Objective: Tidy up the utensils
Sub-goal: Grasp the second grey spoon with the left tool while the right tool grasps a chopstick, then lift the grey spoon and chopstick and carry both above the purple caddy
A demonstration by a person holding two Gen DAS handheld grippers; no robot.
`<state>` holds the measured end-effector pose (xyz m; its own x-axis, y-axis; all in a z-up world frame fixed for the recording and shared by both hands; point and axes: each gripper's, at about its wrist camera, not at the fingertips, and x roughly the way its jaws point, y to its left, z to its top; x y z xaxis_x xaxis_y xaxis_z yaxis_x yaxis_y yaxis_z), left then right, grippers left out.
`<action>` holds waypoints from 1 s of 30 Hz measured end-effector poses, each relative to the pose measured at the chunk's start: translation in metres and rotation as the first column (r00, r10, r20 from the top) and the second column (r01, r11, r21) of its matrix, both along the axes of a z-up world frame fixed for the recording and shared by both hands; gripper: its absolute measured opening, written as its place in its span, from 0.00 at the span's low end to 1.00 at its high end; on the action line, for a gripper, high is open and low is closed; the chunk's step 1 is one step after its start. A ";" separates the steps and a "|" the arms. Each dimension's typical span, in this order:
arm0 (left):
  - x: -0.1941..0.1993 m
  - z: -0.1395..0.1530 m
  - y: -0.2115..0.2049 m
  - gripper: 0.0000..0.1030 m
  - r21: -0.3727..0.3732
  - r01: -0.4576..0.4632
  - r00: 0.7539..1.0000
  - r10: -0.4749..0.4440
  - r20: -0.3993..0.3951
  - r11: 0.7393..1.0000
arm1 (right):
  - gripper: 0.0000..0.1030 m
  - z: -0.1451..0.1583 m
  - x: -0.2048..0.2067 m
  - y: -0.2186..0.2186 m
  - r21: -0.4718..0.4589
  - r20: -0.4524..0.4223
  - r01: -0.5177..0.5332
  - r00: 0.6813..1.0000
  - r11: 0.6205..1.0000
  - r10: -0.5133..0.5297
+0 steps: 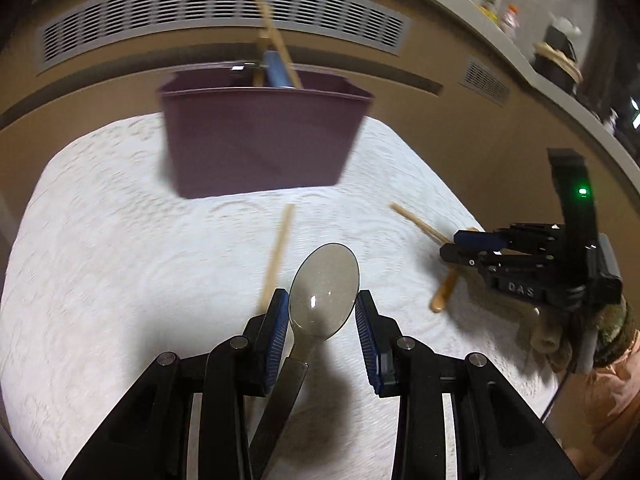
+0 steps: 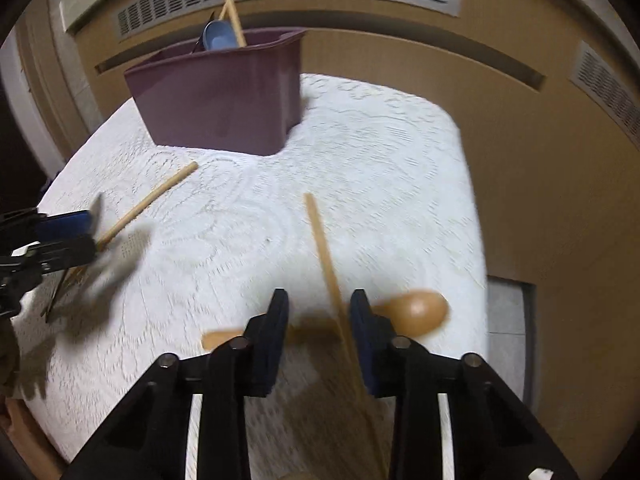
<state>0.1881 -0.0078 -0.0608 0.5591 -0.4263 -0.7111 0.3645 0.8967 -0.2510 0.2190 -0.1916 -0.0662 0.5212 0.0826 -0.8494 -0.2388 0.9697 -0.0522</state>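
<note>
Left gripper (image 1: pixel 322 312): clamped on a grey spoon (image 1: pixel 324 280), bowl pointing forward.
Right gripper (image 2: pixel 319 320): jaws astride a chopstick (image 2: pixel 324 248) and wooden spoon (image 2: pixel 416 310); pad contact unclear.
Bin (image 1: pixel 260 140): straight ahead of the grey spoon's long axis; left hand nearer in line.

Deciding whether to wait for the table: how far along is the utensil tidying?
Done: chopsticks and a blue spoon stand in the purple bin. In hand: the left tongs grip a grey spoon. Left: a wooden spoon and chopstick at the open right tongs, plus another loose chopstick.
</note>
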 end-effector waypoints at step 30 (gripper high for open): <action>-0.048 0.038 0.019 0.34 -0.055 -0.030 0.994 0.036 0.105 0.998 | 0.06 0.055 -0.063 0.049 0.192 0.042 -0.098 0.995 0.976 0.092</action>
